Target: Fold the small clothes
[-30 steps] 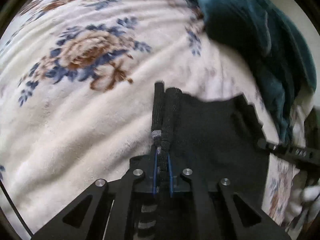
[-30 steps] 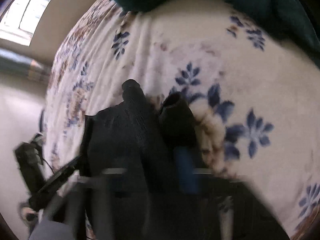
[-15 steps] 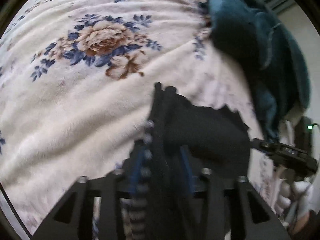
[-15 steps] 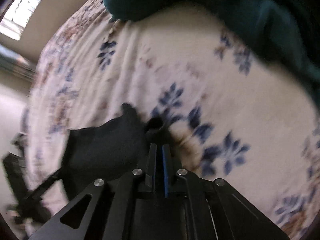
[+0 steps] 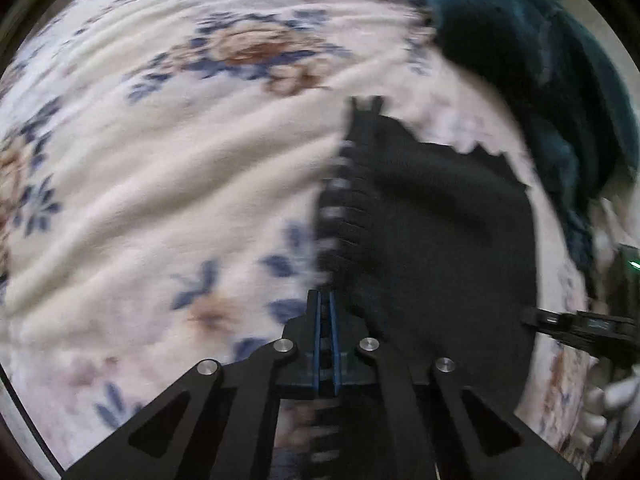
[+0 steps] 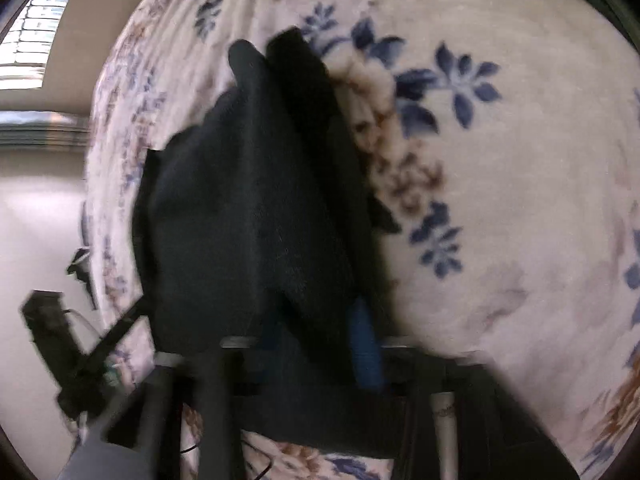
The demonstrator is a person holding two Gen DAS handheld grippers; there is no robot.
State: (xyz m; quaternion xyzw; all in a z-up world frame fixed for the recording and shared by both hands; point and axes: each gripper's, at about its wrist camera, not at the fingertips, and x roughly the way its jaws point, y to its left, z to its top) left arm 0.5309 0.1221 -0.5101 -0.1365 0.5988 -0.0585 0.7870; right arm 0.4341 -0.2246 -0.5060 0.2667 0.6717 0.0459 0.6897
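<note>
Lying on a floral blanket (image 5: 168,184), motion-blurred black garment (image 5: 440,232), left gripper (image 5: 362,108) pinched shut on its left edge, right gripper (image 6: 276,52) fingers buried in cloth, closure unclear, teal fabric (image 5: 540,60) far right, partly cropped.

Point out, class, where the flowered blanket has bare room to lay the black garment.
Free: the cream floral fleece blanket left of the black knit garment. Also free to its right in the right wrist view. Crowded: the teal plush blanket heaped beyond the garment.
</note>
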